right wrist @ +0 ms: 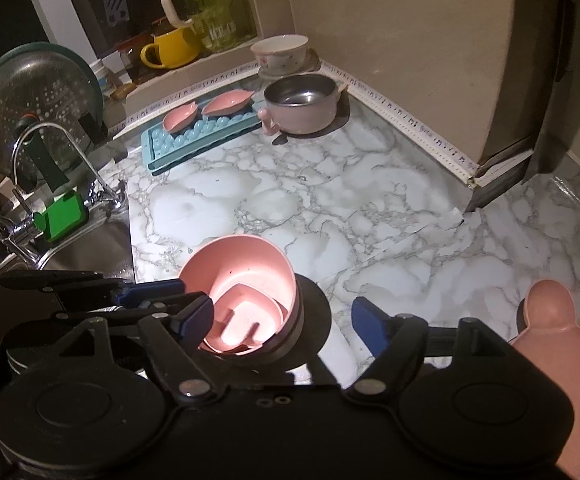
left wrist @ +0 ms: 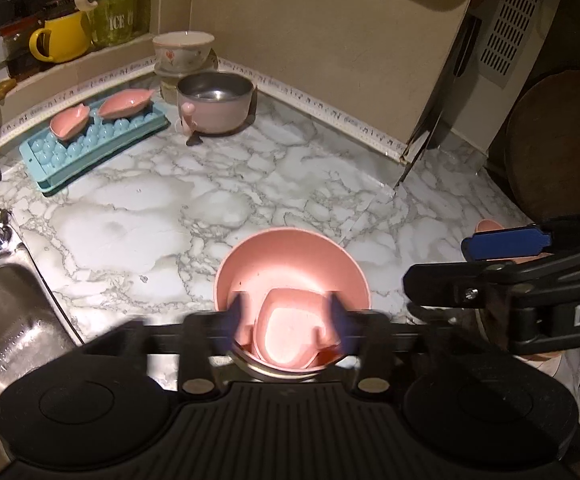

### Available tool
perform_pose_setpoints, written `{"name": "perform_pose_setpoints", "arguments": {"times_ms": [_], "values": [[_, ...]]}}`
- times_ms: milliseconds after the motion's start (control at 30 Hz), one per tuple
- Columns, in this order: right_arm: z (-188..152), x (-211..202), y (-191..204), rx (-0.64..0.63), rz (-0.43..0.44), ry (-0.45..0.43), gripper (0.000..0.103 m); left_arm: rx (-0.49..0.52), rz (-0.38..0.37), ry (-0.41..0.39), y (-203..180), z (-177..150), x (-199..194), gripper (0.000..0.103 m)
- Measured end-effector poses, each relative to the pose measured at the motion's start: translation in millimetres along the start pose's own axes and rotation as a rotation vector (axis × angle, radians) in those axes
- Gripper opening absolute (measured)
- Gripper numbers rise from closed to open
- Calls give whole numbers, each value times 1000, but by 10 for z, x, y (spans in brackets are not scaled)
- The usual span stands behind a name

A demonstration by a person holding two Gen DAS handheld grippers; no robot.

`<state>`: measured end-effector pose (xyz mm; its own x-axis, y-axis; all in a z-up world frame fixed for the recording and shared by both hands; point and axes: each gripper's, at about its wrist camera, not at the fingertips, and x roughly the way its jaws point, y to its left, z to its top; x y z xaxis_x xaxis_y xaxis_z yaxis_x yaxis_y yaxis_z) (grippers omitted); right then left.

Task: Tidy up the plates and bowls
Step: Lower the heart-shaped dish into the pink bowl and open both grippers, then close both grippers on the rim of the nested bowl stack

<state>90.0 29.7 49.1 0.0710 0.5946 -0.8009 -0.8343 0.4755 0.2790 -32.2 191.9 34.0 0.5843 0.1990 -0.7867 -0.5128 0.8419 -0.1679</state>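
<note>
A pink bowl (left wrist: 291, 280) stands on the marble table (left wrist: 170, 216) at about six o'clock in the left wrist view, with a smaller pink dish (left wrist: 290, 330) nested inside it. The left tongs (left wrist: 290, 314) stand open, their blurred blue fingertips (left wrist: 237, 312) on either side of the dish, not pressing it. The right tongs (right wrist: 280, 316) are open too, straddling the bowl's right side. At ten o'clock two pink leaf-shaped dishes (left wrist: 102, 112) lie on a blue ice tray (left wrist: 90, 144); a steel-lined pink pot (left wrist: 214, 102) sits at twelve.
</note>
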Motion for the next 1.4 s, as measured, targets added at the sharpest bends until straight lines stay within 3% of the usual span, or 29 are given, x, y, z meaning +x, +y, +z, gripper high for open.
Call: {"name": "perform_pose_setpoints", "arguments": {"times_ms": [67,233,333,433,767,1000,1400], "values": [[-9,-51,-21,10,-5,-20,83,2,4,-32,-4,1,-59,73],[-39,-147,-53,27,-5,-59,86,3,-3,-50,-14,16,-118,73],[-66,-194,-46,34,-5,-92,99,2,-3,-61,-6,5,-135,77],[-99,-236,-38,36,7,-127,102,-5,-8,-73,12,-16,-144,79],[-224,-131,-69,162,17,-158,102,-61,-20,-45,114,-125,-45,79],[-302,146,-153,275,-15,-102,102,-80,-6,-1,180,-219,122,79],[-330,544,-249,402,-61,-14,90,-145,18,74,257,-255,422,79]]}}
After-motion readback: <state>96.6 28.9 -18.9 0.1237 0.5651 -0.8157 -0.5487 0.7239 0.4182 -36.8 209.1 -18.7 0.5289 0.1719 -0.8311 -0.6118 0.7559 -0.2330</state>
